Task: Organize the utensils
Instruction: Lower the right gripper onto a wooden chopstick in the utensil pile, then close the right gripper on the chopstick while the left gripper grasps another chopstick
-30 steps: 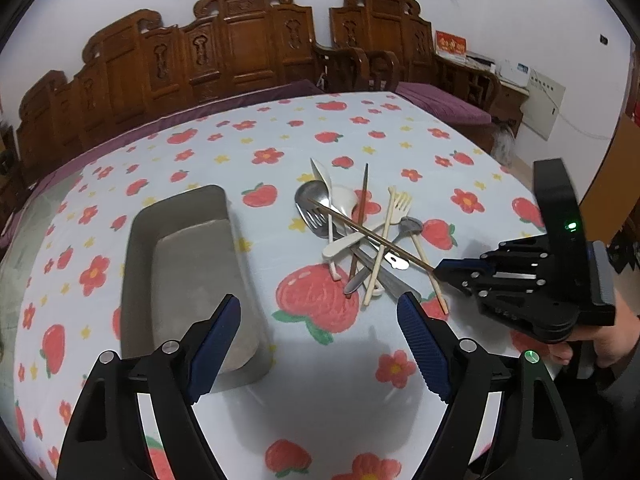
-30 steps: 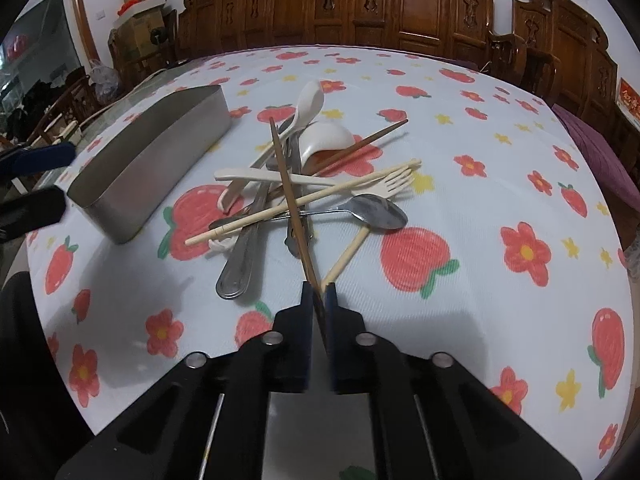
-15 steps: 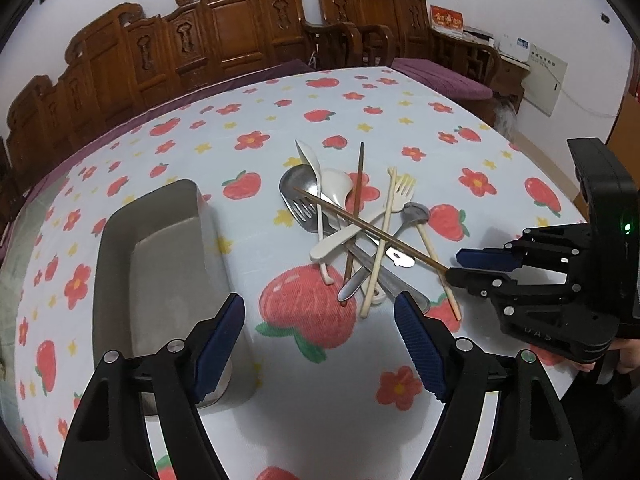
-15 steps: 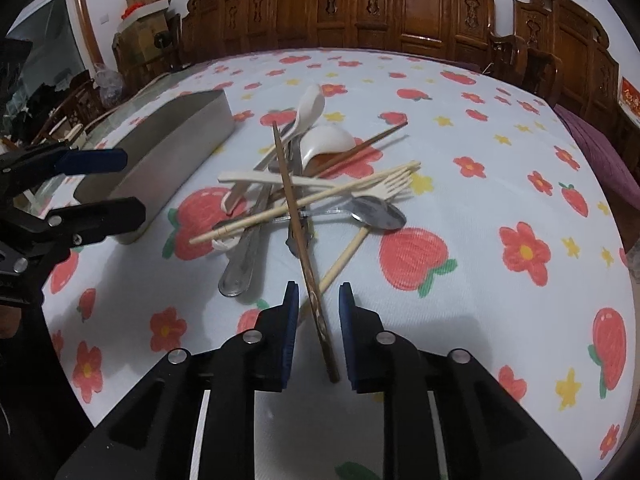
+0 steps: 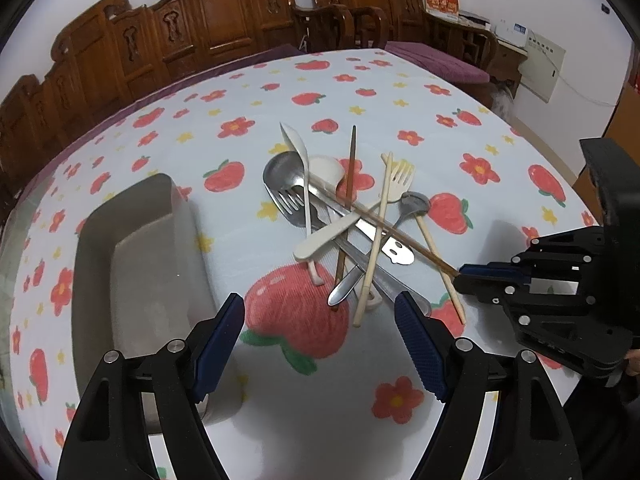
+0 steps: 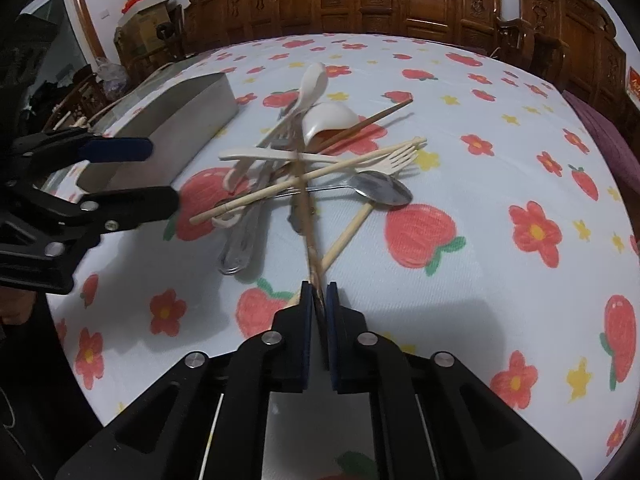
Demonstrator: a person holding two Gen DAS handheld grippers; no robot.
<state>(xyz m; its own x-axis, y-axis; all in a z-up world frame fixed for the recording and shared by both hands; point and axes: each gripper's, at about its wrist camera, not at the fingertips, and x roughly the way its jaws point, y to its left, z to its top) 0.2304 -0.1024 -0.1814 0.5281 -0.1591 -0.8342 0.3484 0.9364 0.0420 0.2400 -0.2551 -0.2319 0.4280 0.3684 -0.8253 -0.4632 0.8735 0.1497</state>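
Observation:
A heap of utensils (image 5: 344,220) lies mid-table: metal spoons and forks, white plastic spoons, a cream fork, pale and brown chopsticks. It also shows in the right wrist view (image 6: 304,168). My right gripper (image 6: 319,294) is shut on the near end of a brown chopstick (image 6: 306,216) that runs across the heap; in the left wrist view the right gripper (image 5: 466,274) is at the right. My left gripper (image 5: 320,332) is open and empty, just short of the heap. A metal tray (image 5: 132,264) sits to the left.
The table carries a white cloth (image 5: 400,100) printed with strawberries and flowers. Carved wooden chairs (image 5: 224,12) line its far side. In the right wrist view the metal tray (image 6: 176,124) stands left of the heap, behind the left gripper (image 6: 160,172).
My right gripper opened half a second ago, letting the brown chopstick lie between its fingers, and has now shut on its end again. The left gripper has come slightly closer to the heap.

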